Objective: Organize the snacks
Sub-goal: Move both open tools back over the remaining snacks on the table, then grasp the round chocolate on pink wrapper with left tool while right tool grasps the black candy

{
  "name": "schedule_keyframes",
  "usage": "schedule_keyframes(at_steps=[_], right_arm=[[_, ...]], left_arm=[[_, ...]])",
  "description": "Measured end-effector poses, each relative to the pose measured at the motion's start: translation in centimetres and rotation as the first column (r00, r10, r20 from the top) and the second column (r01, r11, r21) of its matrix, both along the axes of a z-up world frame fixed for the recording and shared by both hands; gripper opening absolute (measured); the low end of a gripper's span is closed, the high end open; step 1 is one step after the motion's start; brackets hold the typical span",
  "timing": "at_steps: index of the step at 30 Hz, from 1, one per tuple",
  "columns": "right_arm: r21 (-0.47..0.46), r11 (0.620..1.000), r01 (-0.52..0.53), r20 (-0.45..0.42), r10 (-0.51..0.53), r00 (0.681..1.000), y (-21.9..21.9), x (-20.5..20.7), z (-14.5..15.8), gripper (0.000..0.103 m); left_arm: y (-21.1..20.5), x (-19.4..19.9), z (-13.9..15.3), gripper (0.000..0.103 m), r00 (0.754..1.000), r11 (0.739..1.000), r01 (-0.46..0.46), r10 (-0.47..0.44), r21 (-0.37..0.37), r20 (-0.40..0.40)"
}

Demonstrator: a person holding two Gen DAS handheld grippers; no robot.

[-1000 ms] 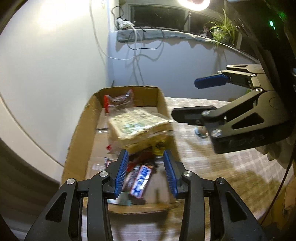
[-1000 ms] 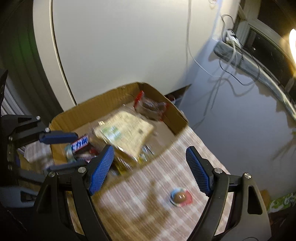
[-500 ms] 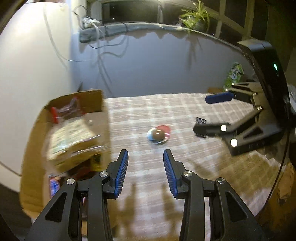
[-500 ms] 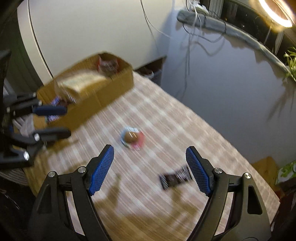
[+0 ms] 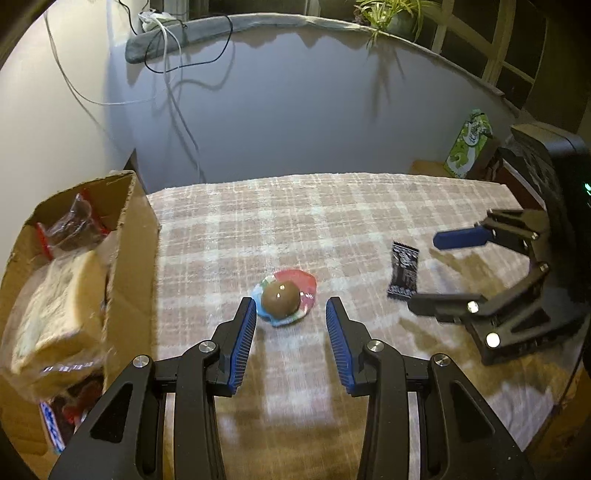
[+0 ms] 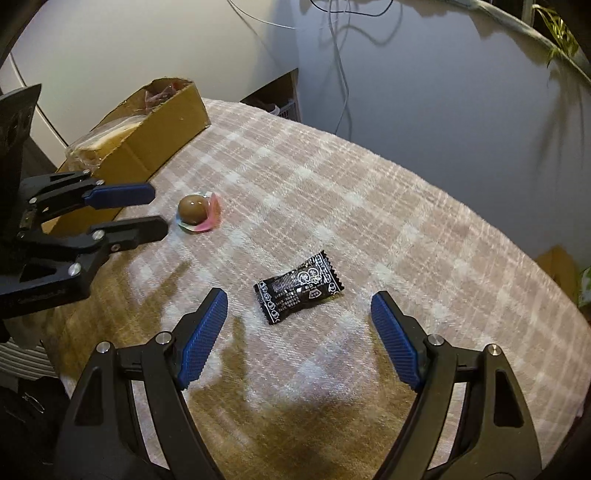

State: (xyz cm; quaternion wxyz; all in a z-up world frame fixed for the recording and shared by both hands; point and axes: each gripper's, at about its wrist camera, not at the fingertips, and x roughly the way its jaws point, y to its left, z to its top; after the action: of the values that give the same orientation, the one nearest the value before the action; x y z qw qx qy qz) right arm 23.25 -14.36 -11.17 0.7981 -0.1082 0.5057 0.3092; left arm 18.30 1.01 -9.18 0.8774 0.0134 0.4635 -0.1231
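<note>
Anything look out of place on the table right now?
Two snacks lie loose on the checked cloth, outside the cardboard box: a round chocolate snack on a coloured wrapper and a black sachet. Nothing looks spilled or damaged.

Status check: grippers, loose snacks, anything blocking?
Left gripper open, at chocolate ball. Right gripper open over black candy packet. Box holds the rest. Nothing blocking.

A checked pink-and-white cloth (image 5: 332, 206) covers the table beneath a pale wall (image 5: 295, 110). White and black cables (image 5: 173, 74) trail down from a grey ledge (image 5: 258, 22), where a potted plant (image 5: 388, 14) stands. A green printed carton (image 5: 469, 144) sits beyond the table's far edge.
</note>
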Motion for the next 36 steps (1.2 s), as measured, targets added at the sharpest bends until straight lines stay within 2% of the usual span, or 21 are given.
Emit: schedule_keyframes(at_steps=[2, 7, 12, 18, 22, 25, 35, 36], right_arm=[[0.006, 1.0, 0.005, -0.009, -0.005, 1.0, 0.0, 0.2, -0.3, 0.082], [0.019, 1.0, 0.008, -0.031, -0.008, 0.999, 0.5, 0.8, -0.9, 0.073], [0.022, 1.0, 0.012, -0.035, -0.011, 0.999, 1.2, 1.3, -1.1, 0.071], [-0.008, 1.0, -0.002, -0.014, 0.002, 1.0, 2.3, 1.6, -1.2, 0.061], [-0.053, 0.998, -0.018, 0.02, 0.019, 1.0, 3.1, 1.1, -1.2, 0.061], [-0.079, 0.997, -0.023, 0.038, 0.026, 0.999, 3.2, 0.7, -1.1, 0.061], [-0.086, 0.996, -0.002, 0.043, 0.006, 0.999, 2.1, 0.4, -1.1, 0.06], [-0.088, 0.996, -0.003, 0.045, 0.007, 0.999, 2.2, 0.4, -1.1, 0.056]], left_arm=[[-0.1, 0.4, -0.5, 0.038, 1.0, 1.0, -0.005, 0.005, 0.001, -0.013], [-0.1, 0.9, -0.9, 0.038, 1.0, 1.0, -0.004, 0.004, 0.011, -0.013], [0.1, 1.3, -0.9, 0.035, 1.0, 1.0, -0.003, 0.003, 0.012, -0.009], [-0.1, 1.5, -1.3, 0.035, 1.0, 1.0, 0.014, -0.013, 0.005, -0.018], [-0.5, 1.4, -1.5, 0.034, 1.0, 1.0, 0.022, -0.022, 0.01, -0.016], [-0.7, 1.6, -1.9, 0.026, 0.999, 1.0, 0.025, -0.025, 0.008, -0.024], [-1.4, 1.7, -2.1, 0.024, 0.999, 0.999, 0.036, -0.036, 0.013, -0.014], [-1.4, 1.6, -2.1, 0.024, 0.999, 0.999, 0.038, -0.038, 0.014, -0.014]])
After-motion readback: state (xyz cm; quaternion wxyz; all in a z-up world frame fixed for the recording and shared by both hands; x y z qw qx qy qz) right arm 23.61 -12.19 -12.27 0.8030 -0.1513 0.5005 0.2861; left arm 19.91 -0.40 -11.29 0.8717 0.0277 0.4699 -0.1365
